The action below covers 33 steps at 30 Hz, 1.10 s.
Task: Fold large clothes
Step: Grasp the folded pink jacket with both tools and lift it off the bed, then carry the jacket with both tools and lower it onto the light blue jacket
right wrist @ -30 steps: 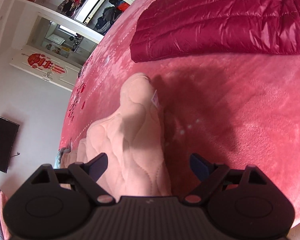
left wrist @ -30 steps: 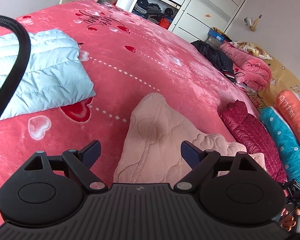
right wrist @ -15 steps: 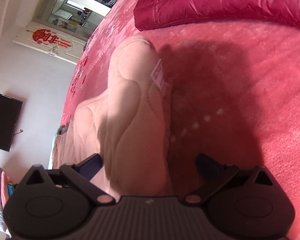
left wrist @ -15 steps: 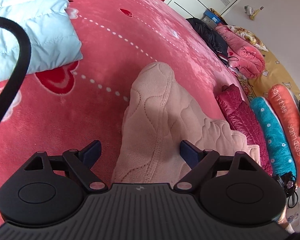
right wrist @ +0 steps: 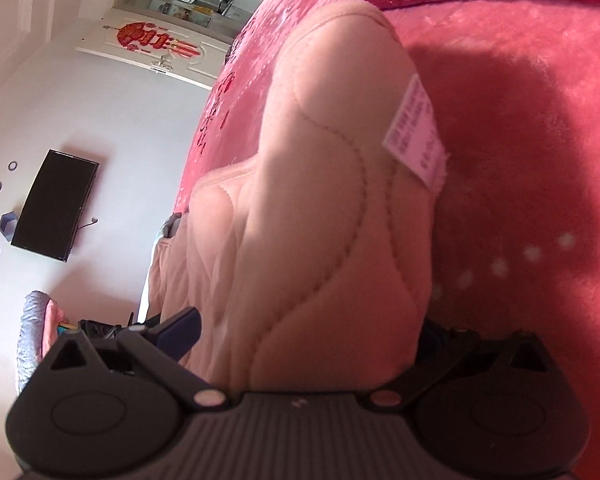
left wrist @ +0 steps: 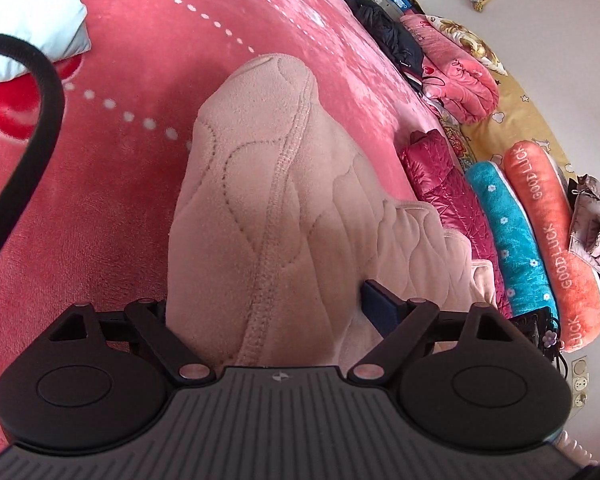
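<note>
A: Both grippers straddle the pink quilted garment [left wrist: 268,208] on the red bed blanket [left wrist: 132,184]. Left gripper [left wrist: 266,306] spread, unclamped; right gripper [right wrist: 312,330] just opened wide (nothing pinched).

B: Risk: closing grabs 1 layer, fold slumps.

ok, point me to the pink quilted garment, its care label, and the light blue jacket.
pink quilted garment [left wrist: 268,216], left wrist view, on the stitched centre seam.
care label [right wrist: 414,132], right wrist view, middle of the tag.
light blue jacket [left wrist: 28,12], left wrist view, its near corner.
</note>
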Motion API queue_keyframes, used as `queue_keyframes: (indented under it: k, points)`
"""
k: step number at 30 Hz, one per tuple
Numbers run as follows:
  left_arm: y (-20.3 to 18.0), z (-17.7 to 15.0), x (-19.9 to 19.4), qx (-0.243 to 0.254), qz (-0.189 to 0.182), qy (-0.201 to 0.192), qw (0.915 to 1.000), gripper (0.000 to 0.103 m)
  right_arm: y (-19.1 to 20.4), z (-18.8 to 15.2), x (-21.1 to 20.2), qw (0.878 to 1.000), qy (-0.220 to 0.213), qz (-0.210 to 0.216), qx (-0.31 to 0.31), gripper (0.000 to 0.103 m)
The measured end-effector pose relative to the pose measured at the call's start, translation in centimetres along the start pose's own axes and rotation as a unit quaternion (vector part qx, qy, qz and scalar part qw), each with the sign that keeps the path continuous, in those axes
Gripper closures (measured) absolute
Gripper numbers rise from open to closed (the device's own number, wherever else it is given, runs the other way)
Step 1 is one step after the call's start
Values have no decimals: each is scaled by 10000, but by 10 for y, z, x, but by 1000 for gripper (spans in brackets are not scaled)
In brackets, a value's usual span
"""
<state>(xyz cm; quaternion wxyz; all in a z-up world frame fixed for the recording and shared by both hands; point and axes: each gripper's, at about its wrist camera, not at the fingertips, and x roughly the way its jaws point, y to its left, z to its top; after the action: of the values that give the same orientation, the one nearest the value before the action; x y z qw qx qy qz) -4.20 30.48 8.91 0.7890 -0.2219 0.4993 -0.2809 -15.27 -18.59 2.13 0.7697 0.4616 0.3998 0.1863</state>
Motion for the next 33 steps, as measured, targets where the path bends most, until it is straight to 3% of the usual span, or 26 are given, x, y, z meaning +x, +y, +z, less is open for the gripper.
queue_keyframes:
  k: [1, 3, 6, 10, 14, 18, 23, 33]
  points:
    - [-2, -2, -2, 35, 22, -29, 10000, 6, -1, -1, -2, 10000, -18, -33, -2, 4]
    - [-2, -4, -4, 125, 109, -101, 9998, 12, -1, -3, -6, 9998, -48, -193, -13, 22]
    - [-7, -10, -10, 265, 252, -226, 9991, 22, 1, -7, -11, 9994, -136, -329, -12, 34]
    - [-25, -16, -17, 547, 530, -432, 9962, 32, 18, -14, -15, 9972, -369, -619, -196, 47]
    - [-55, -28, -24, 1145, 936, -646, 9869, 37, 49, -32, -21, 9879, -660, -1211, -715, 56]
    - [-84, -44, -27, 1727, 1296, -865, 9726, 40, 86, -58, -23, 9641, -901, -1942, -1572, 59]
    - [-105, -63, -37, 1968, 1426, -1187, 9627, 44, 128, -92, -23, 9243, -1183, -2596, -2535, 61]
    - [-91, -70, -76, 1260, 1001, -1687, 9724, 50, 196, -125, -16, 8718, -1725, -2884, -3564, 65]
